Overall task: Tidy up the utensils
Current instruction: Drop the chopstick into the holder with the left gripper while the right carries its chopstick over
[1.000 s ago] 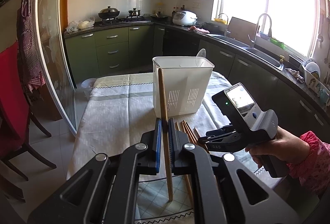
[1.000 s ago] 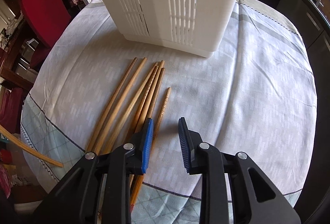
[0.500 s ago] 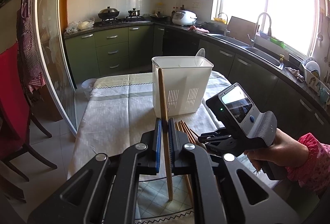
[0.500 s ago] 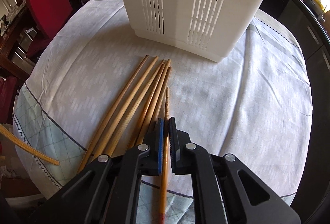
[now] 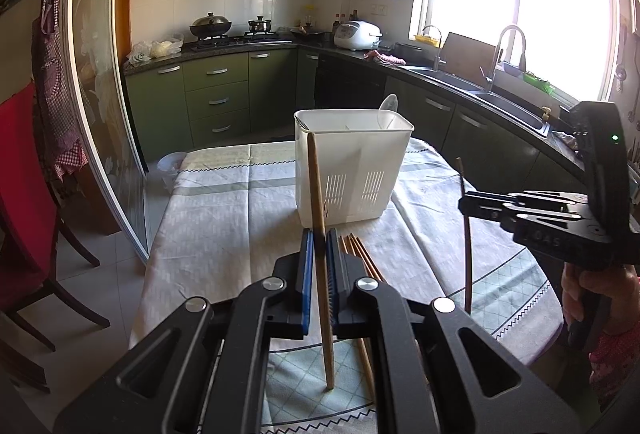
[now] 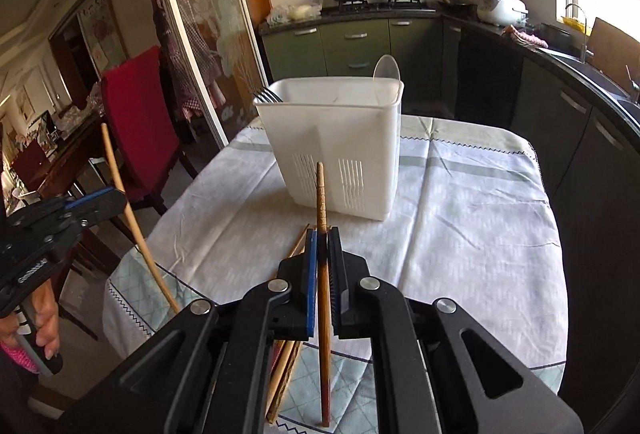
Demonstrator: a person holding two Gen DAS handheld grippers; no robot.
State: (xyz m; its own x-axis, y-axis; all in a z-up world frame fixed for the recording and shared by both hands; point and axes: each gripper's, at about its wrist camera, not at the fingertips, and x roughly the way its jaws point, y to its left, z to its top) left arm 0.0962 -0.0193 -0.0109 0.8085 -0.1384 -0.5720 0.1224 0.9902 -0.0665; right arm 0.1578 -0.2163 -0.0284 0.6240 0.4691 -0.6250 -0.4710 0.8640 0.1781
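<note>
My left gripper (image 5: 319,250) is shut on a light wooden chopstick (image 5: 316,186) that stands nearly upright, above the table. My right gripper (image 6: 322,247) is shut on a darker chopstick (image 6: 321,194), also upright and lifted; it also shows in the left wrist view (image 5: 466,234). The white slotted utensil holder (image 5: 352,178) (image 6: 340,138) stands mid-table ahead of both, with a fork (image 6: 267,95) and a spoon (image 6: 386,68) inside. Several more chopsticks (image 5: 360,254) (image 6: 292,350) lie on the cloth below the grippers.
The table wears a white and pale checked cloth (image 6: 472,202). A red-backed chair (image 6: 136,114) stands at its left, beside a glass sliding door (image 5: 104,106). Green cabinets, a stove, a rice cooker (image 5: 356,34) and a sink (image 5: 508,106) run along the back and right.
My right gripper closed on one chopstick from the pile and lifted it upright off the table, tilting up from the cloth to face the holder. My left gripper stayed still with its chopstick.
</note>
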